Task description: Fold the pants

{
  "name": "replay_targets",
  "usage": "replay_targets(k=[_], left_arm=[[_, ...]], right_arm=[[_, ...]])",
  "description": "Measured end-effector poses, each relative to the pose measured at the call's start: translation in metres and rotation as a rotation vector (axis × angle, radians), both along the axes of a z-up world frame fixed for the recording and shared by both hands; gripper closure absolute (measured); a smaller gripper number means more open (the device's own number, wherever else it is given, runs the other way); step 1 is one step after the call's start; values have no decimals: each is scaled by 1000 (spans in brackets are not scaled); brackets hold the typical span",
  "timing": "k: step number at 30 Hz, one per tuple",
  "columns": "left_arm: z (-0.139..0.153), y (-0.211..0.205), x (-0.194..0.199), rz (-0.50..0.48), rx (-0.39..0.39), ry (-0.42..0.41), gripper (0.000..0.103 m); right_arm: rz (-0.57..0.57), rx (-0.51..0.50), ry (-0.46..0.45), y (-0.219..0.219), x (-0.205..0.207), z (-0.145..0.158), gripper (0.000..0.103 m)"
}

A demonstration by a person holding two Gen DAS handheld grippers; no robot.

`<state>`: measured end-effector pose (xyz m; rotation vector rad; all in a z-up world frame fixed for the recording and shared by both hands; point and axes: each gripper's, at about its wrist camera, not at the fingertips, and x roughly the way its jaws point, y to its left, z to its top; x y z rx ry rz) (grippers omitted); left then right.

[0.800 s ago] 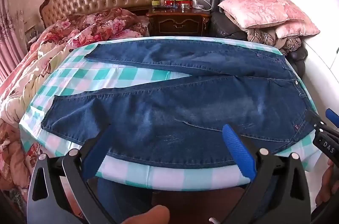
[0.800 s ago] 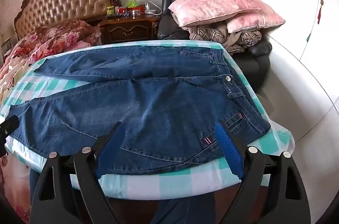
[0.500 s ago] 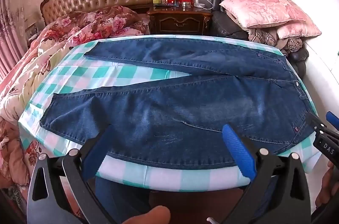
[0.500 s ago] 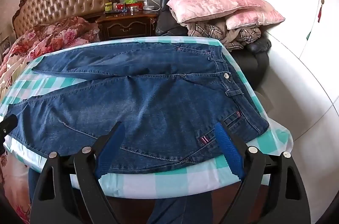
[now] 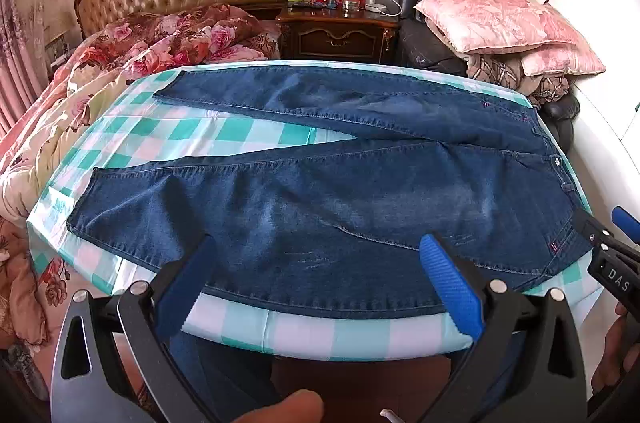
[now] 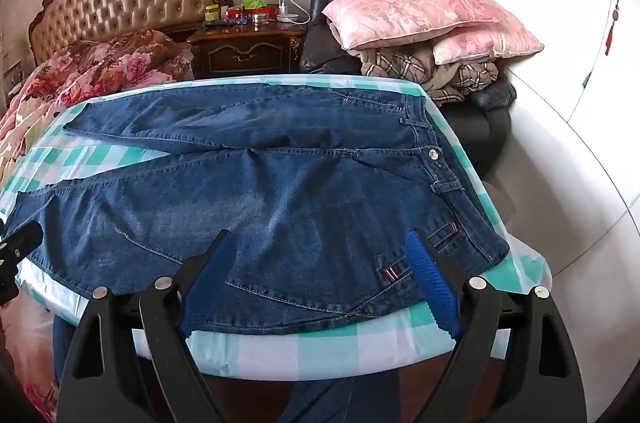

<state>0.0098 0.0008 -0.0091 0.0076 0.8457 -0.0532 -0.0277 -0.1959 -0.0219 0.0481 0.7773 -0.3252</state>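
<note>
Dark blue jeans (image 5: 340, 191) lie flat on a table with a green-and-white checked cloth (image 5: 224, 131), legs spread in a V toward the left, waistband at the right. They also show in the right wrist view (image 6: 280, 195). My left gripper (image 5: 316, 255) is open and empty above the near leg's front edge. My right gripper (image 6: 320, 255) is open and empty above the near hip, by the pocket with a striped tag (image 6: 390, 271). The right gripper's tip shows at the right edge of the left wrist view (image 5: 608, 251).
A bed with a floral quilt (image 5: 120, 63) lies left of the table. A dark nightstand (image 5: 340, 31) with small items stands behind. An armchair piled with pink pillows (image 5: 504, 19) is at the back right. White wardrobe doors (image 6: 580, 23) stand at the right.
Both grippers have moved slightly forward and up over the table's near edge. The jeans have not moved.
</note>
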Motion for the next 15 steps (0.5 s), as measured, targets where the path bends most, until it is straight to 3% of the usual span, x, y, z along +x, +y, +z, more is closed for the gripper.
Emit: replay_targets(k=[15], left_arm=[[3, 0, 3, 2, -17, -4, 1]], right_arm=[[-4, 5, -4, -3, 3, 3, 19]])
